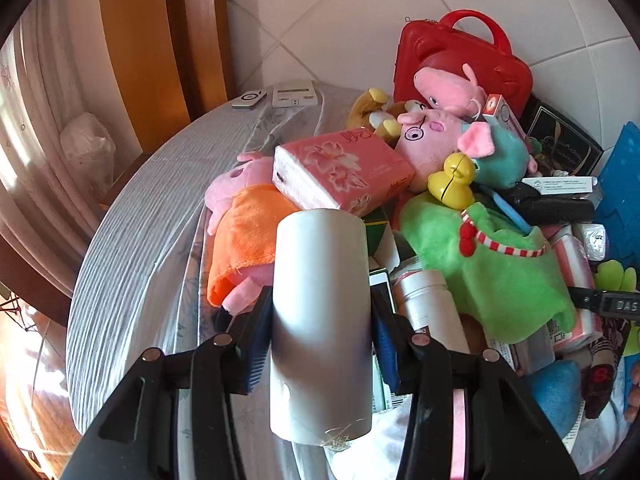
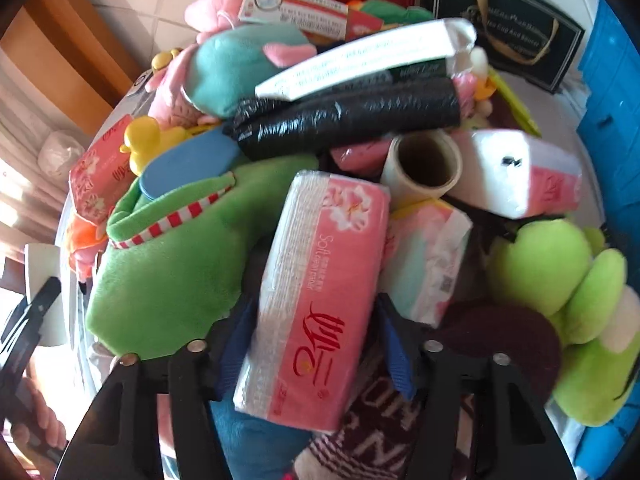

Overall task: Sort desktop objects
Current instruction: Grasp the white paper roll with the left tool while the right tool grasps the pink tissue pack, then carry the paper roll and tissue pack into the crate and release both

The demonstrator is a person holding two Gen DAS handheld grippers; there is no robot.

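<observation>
Above the pile, left tongs (image 1: 320,320) grip a white roll (image 1: 320,312); right tongs (image 2: 316,340) clasp a pink tissue pack (image 2: 320,292).

A round table (image 1: 132,248) under a pale striped cloth is the landmark. Behind it rises a wall of large white tiles (image 1: 340,12) set on the diagonal. To the left of the table stands a wooden door frame (image 1: 160,40), and beyond that hang light curtains (image 1: 40,92) with bright daylight coming through. Below the table's left edge, sun falls on a wooden floor (image 1: 44,412).
</observation>
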